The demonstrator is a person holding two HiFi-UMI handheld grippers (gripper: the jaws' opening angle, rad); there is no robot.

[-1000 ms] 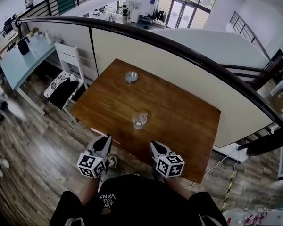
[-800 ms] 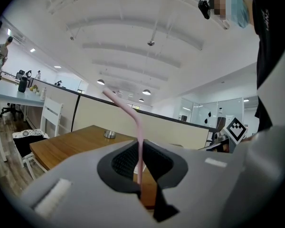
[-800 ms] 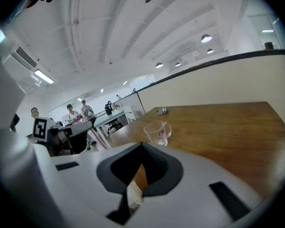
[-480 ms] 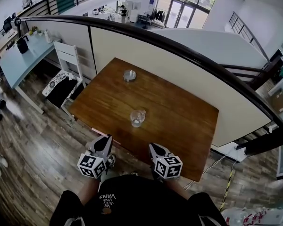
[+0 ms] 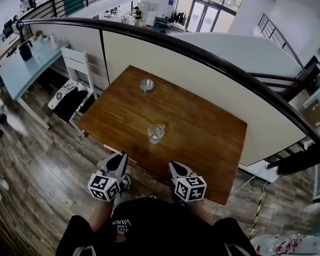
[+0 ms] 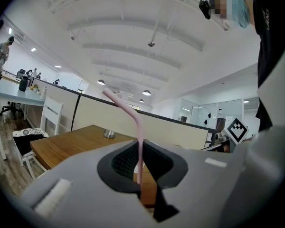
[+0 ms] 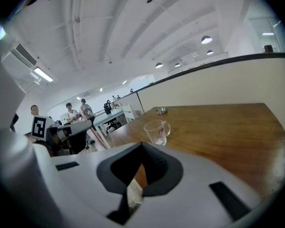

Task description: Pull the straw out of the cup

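The left gripper (image 6: 140, 148) has its jaws nearly together and pinches a pink bendy straw (image 6: 139, 127) between the dark pads; the straw stands upright out of the grip, and its top section bends over to the left in the left gripper view. The right gripper (image 7: 141, 148) has its jaws pressed together with nothing between them; only the wooden table (image 7: 218, 127) shows past them.

From the head view both grippers sit at the table's near edge, the left gripper (image 5: 119, 158) and the right gripper (image 5: 175, 164) side by side and apart, each with its marker cube towards the person. The straw is out of the glass cup (image 5: 156, 133); the cup stands upright near the middle of the table (image 5: 202, 137), well apart from both grippers, and it has a handle. A small round metal dish (image 5: 146, 85) lies farther back.

The cup (image 7: 156, 131) carries a small red mark, too small to read; the person's black shirt (image 5: 149, 217) bears white print, upside down, in which "VANS" can be read, the smaller lines not.
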